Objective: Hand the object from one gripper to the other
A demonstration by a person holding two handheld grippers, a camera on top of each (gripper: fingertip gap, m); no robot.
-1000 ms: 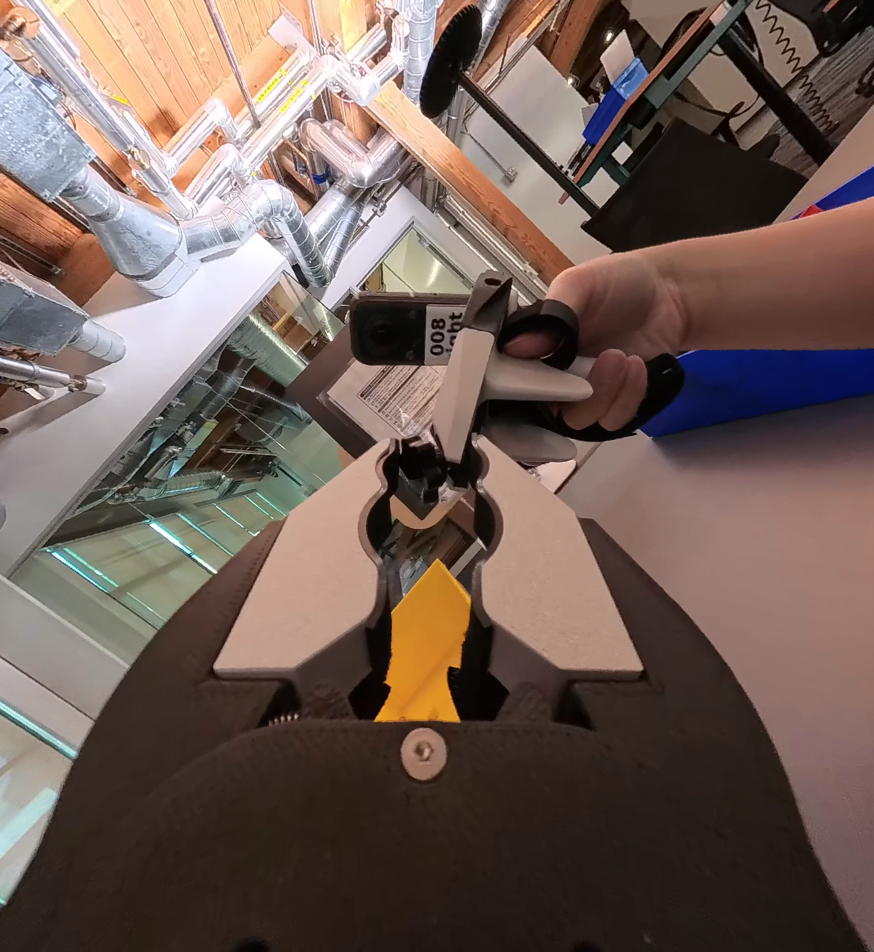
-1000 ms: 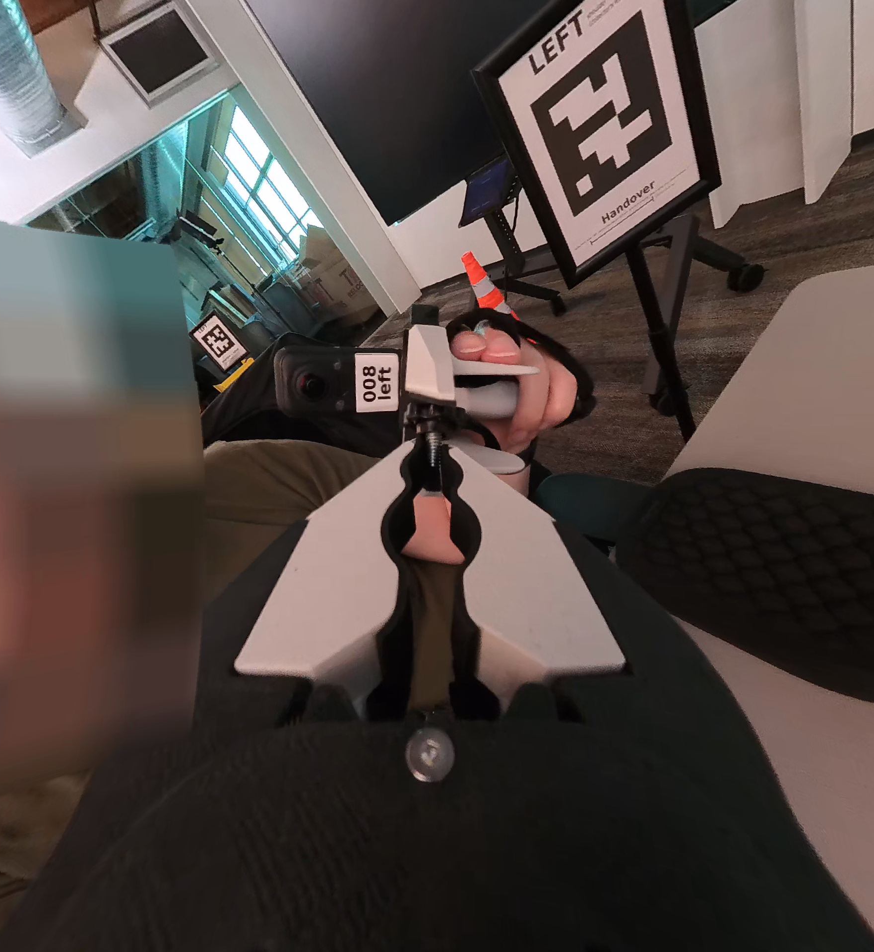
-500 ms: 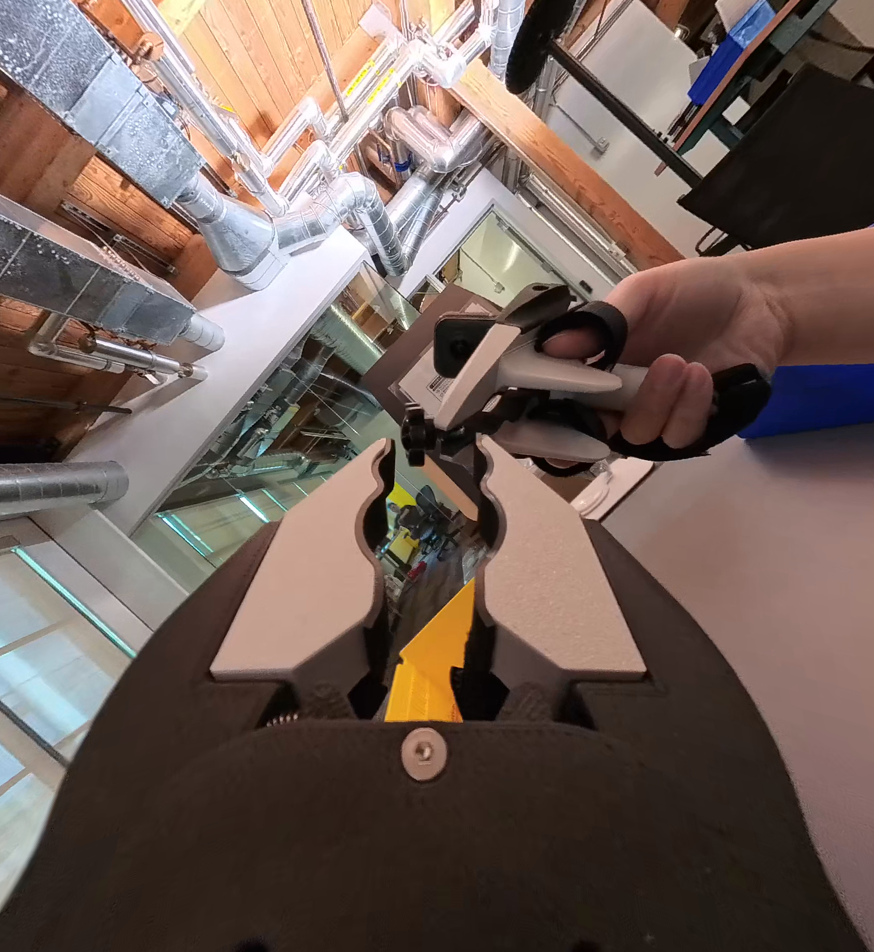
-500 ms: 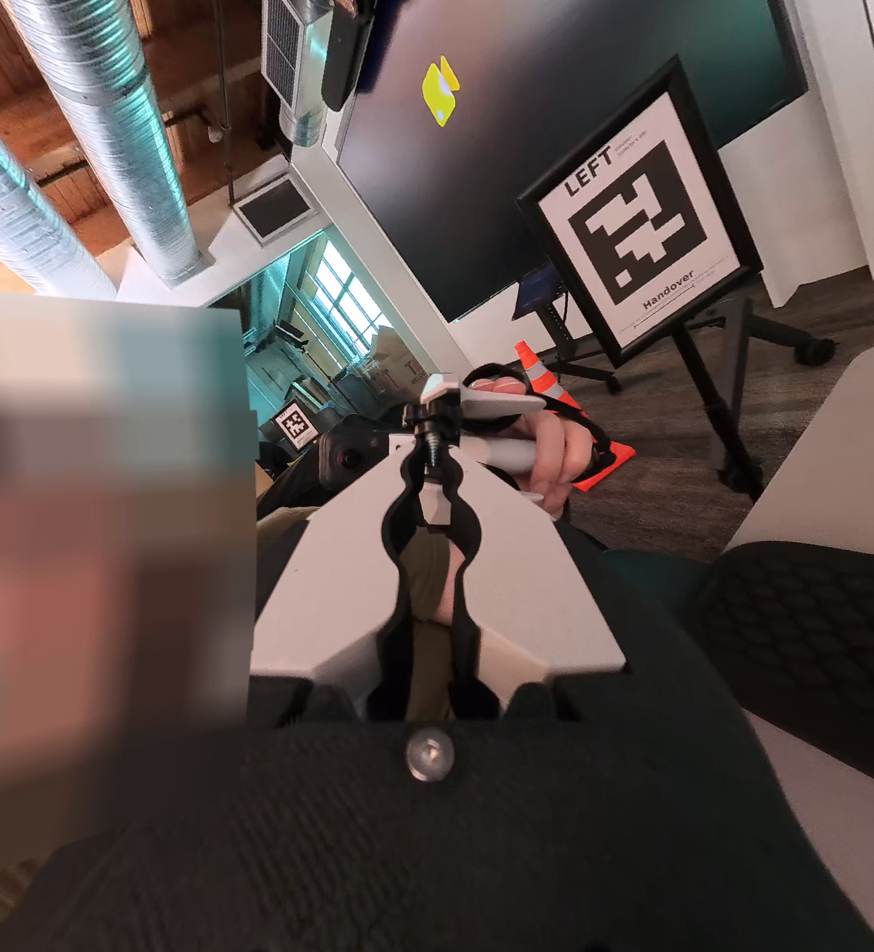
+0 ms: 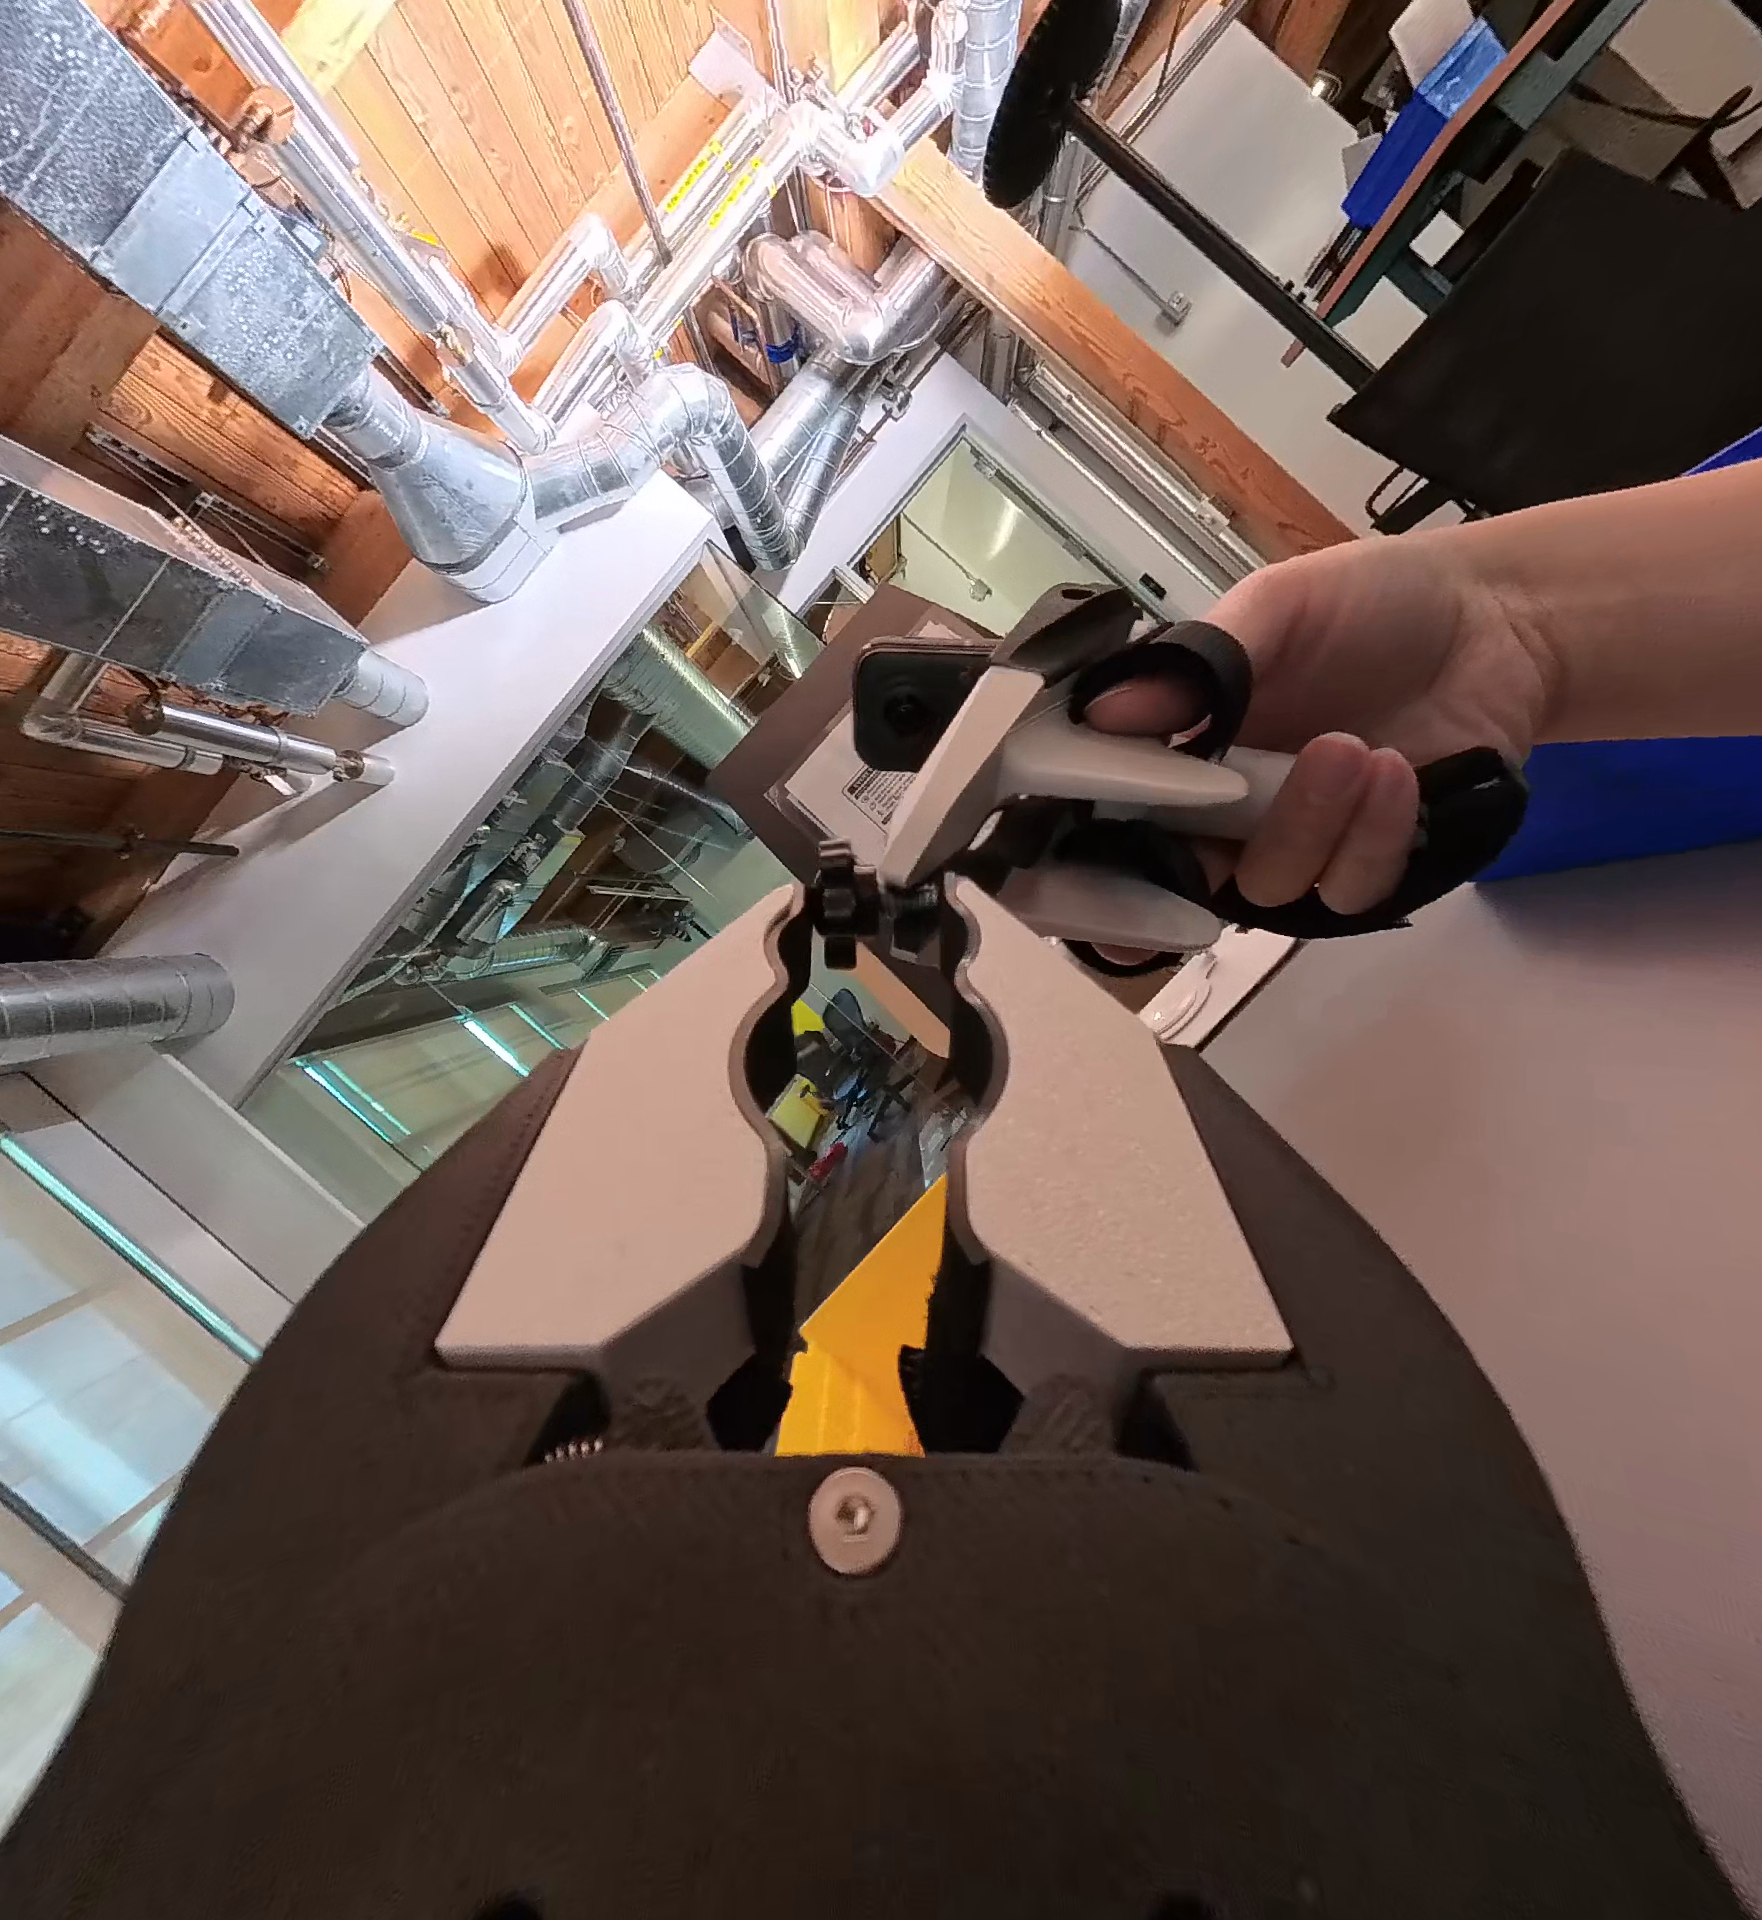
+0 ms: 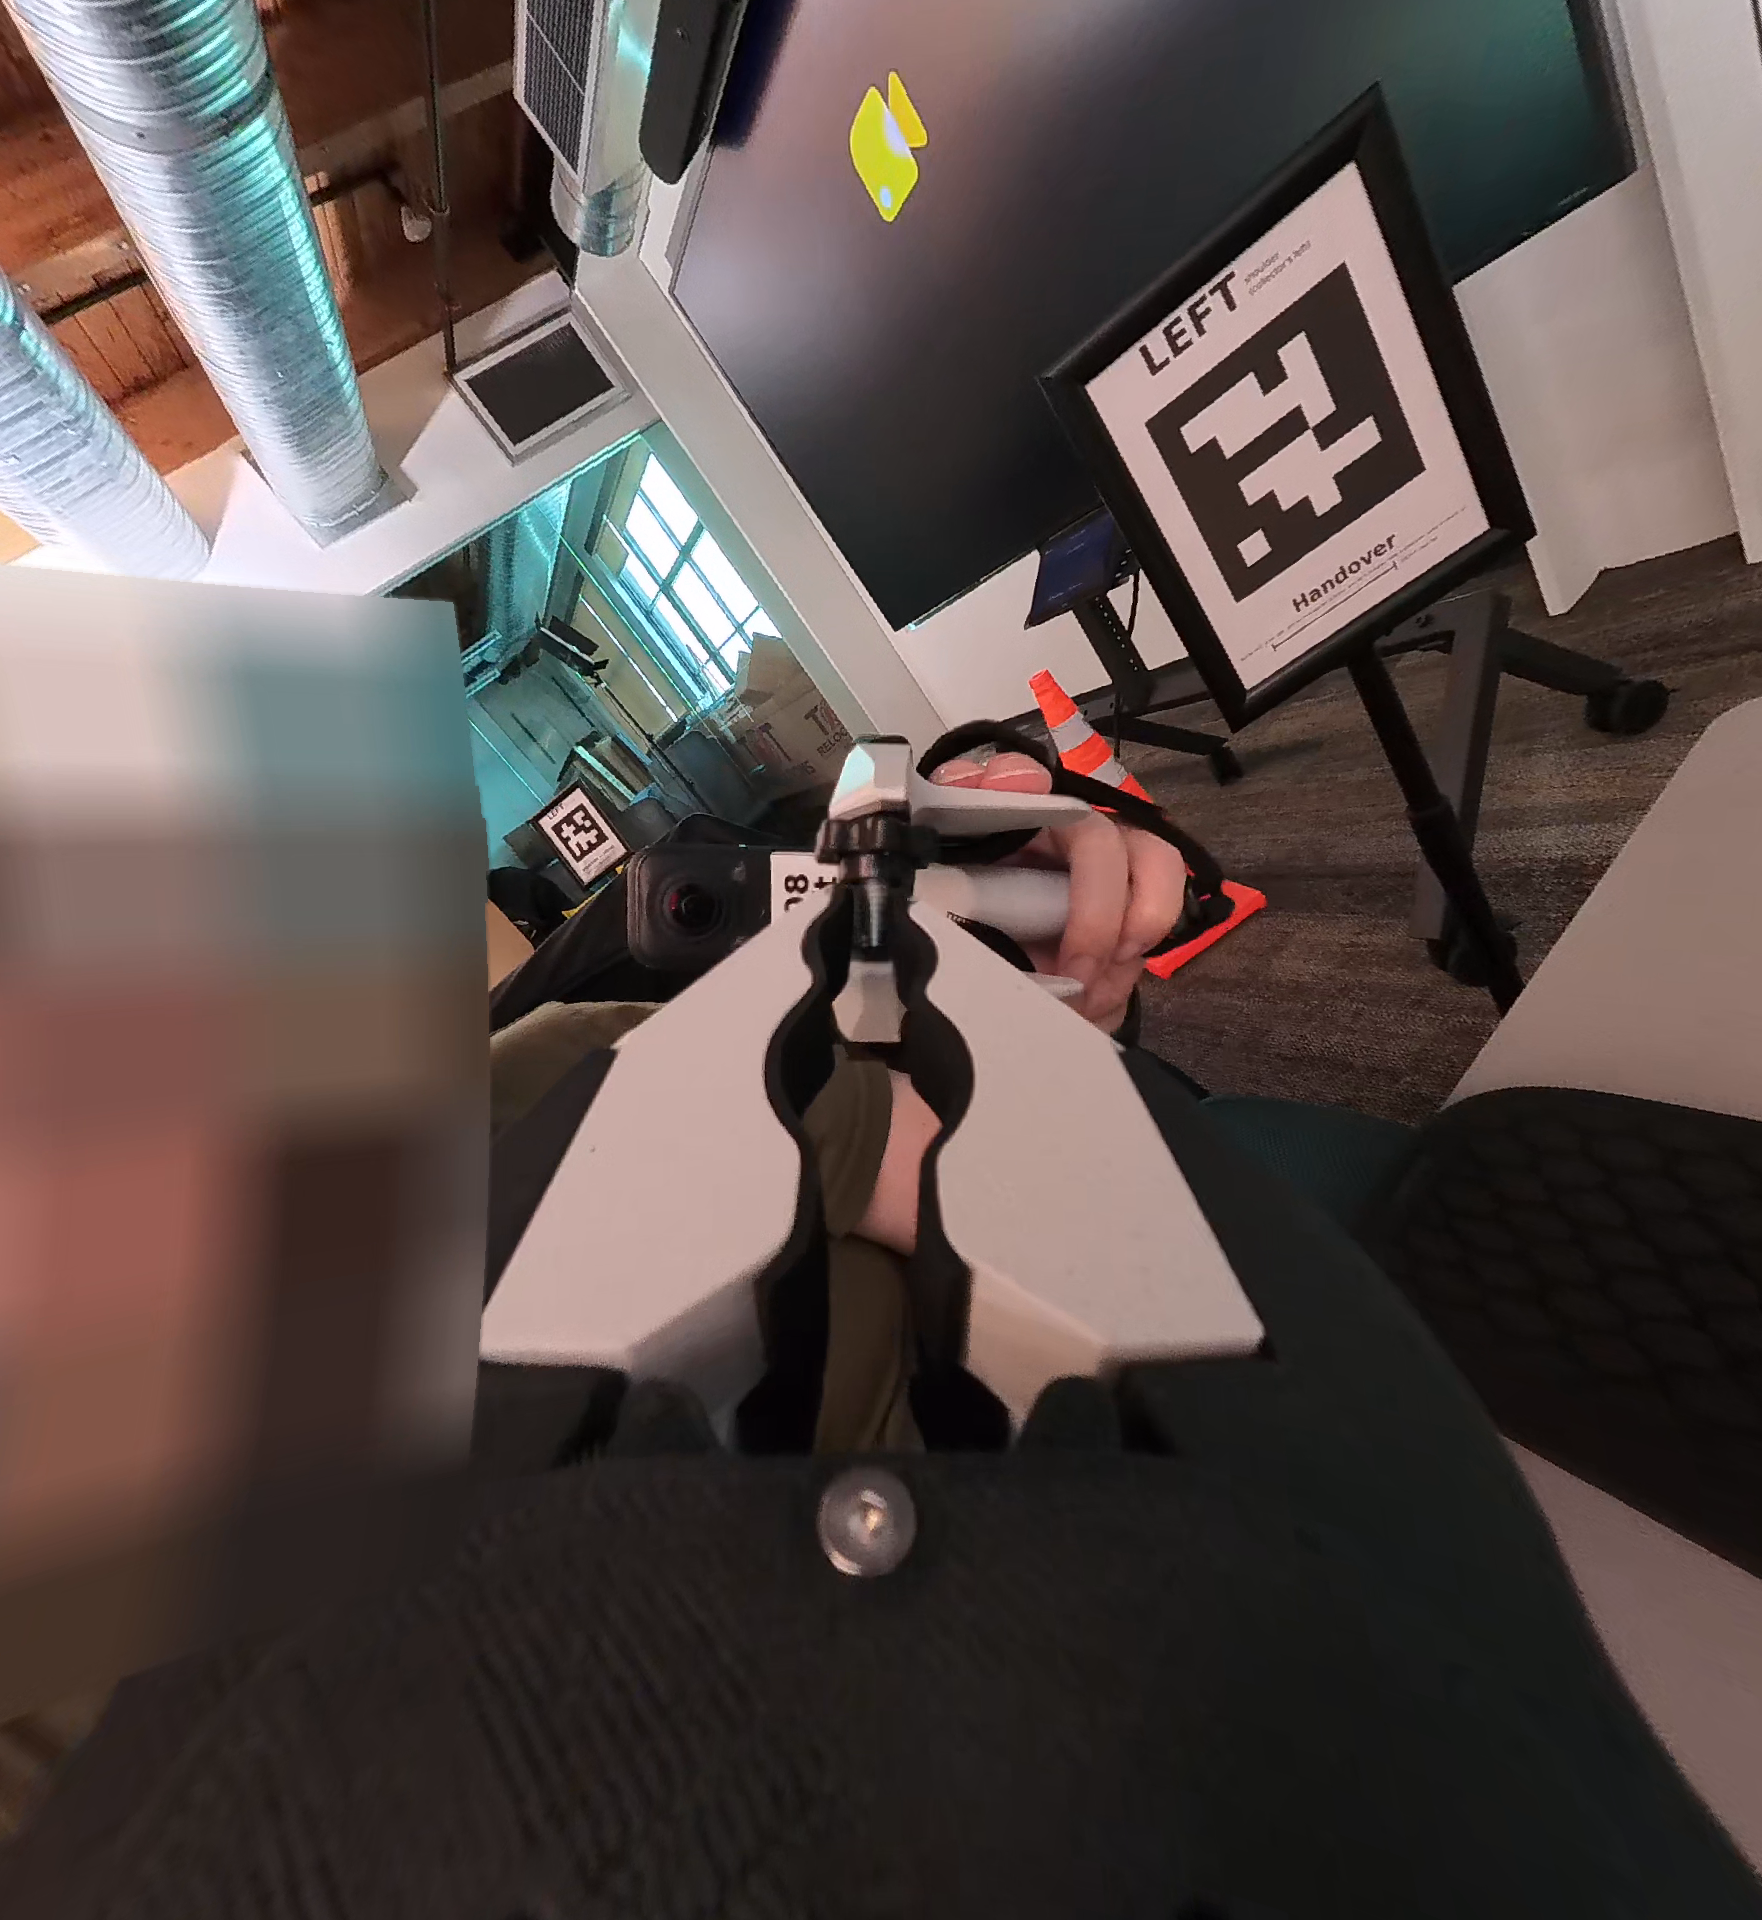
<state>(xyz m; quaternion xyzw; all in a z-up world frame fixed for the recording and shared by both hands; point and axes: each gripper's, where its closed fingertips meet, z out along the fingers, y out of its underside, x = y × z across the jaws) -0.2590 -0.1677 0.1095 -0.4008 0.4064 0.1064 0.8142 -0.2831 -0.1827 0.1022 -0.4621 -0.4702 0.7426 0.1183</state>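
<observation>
Between the tips of my left tool (image 5: 875, 906), right at the far end of its fingers, sits the knob-headed bolt (image 5: 839, 916). Seen along this tool, the bolt lies crosswise, with the black knob toward the left finger and the threaded shank toward the right finger, so its long axis runs from one finger to the other. The left tool's fingers stand apart. There is a sliver of room at each end of the bolt, though I cannot tell whether the knob is brushing the left finger.

From ahead and to the right, my right tool (image 5: 910, 881) reaches in, carried by my right hand (image 5: 1376, 717) above the grey table (image 5: 1531, 1195). Its two fingers come together on the shank just beside the knob. Along the right tool the bolt stands upright across its tips, knob on top. The threads are pinched between the pads, and the left tool's fingers sit one above and one below it.

I judge that the right tool now carries the bolt and the left only brackets it. The next move turns on that crossing. The left tool should back straight away along its own length, since a sideways drift could knock an end of the bolt and twist it in the right tool's narrow pinch.
</observation>
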